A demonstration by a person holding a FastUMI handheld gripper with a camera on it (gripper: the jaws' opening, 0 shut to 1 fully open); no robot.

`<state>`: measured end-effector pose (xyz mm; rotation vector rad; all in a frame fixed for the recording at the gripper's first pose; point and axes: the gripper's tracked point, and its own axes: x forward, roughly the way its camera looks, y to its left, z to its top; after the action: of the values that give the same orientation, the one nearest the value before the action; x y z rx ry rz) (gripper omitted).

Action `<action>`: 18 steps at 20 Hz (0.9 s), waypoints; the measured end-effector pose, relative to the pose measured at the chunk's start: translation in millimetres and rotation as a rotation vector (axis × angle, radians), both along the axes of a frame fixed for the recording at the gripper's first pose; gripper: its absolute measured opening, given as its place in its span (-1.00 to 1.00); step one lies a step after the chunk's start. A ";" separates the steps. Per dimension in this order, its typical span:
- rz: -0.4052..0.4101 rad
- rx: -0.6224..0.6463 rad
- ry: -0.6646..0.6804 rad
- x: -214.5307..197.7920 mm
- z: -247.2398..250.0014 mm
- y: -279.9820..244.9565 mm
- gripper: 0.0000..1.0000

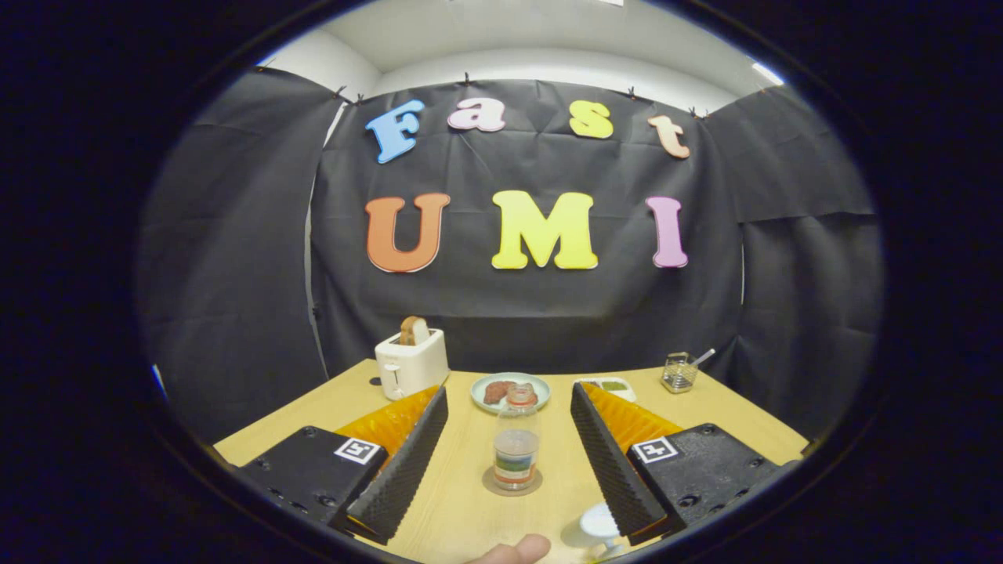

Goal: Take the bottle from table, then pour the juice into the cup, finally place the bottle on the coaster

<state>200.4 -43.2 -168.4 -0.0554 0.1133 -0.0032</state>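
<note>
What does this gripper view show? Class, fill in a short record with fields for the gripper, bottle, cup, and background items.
gripper: fingers wide open, touching nothing
bottle: upright on a round coaster, between the fingers; bottle partly filled
cup: white cup near the right finger, close to the camera
plate: plate with food beyond the bottle
toaster: white toaster with bread in the slot, at the table's far left

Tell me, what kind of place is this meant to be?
Probably a mock breakfast table set up in a cloth-walled booth, not a real kitchen. A toaster holds a slice of bread, a plate of food sits mid-table, and a bottle stands on a coaster, between the gripper's open fingers.
</note>
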 end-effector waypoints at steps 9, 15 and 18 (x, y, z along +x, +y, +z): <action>-0.028 -0.007 -0.069 -112.7 80.6 2.3 1.00; -0.050 0.020 -0.100 -177.7 107.7 1.0 1.00; -0.067 0.030 -0.130 -200.4 119.5 -6.5 1.00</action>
<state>0.0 -49.8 -48.8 -0.0210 -0.0153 -0.0717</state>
